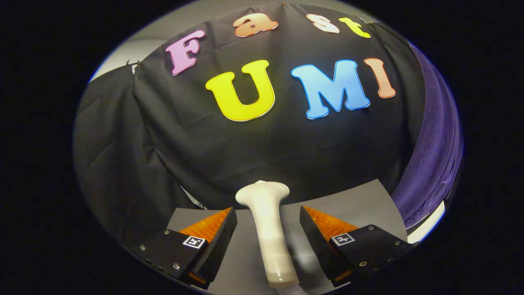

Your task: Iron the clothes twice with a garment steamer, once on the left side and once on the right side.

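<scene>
A white garment steamer (268, 223) lies on the grey table (356, 205), its handle running toward me and its wide head pointing at the booth wall. My gripper (268, 217) is open, one finger on each side of the handle, with a gap between each finger and the handle. A purple garment (434, 155) hangs beyond the right finger, beside the black cloth wall.
The black cloth wall (266, 139) stands close behind the table's far edge. A white strip (425, 227) shows below the purple garment, past the table's right edge.
</scene>
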A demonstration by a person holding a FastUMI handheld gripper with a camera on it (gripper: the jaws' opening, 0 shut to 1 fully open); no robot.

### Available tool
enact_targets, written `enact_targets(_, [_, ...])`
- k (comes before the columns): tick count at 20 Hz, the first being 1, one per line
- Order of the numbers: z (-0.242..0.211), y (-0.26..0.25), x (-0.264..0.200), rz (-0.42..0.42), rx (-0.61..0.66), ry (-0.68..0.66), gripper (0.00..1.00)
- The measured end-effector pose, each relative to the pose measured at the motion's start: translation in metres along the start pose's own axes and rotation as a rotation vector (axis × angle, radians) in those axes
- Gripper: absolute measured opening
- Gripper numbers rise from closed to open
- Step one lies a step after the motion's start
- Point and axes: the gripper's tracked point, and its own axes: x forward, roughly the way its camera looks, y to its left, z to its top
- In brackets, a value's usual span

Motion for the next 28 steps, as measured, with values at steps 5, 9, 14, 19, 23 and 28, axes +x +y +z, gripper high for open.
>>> enact_targets(5, [-0.025, -0.006, 0.025, -0.038, 0.029, 0.115, 0.95])
enact_targets(9, [-0.041, -0.007, 0.032, -0.078, 0.047, 0.171, 0.89])
enact_targets(14, [-0.043, -0.014, 0.038, -0.123, -0.005, 0.154, 0.61])
enact_targets(19, [-0.046, -0.017, 0.036, -0.124, -0.013, 0.184, 0.51])
enact_targets(23, [-0.046, -0.021, 0.038, -0.136, 0.01, 0.179, 0.43])
enact_targets(28, [-0.047, -0.021, 0.028, -0.109, -0.021, 0.095, 0.4])
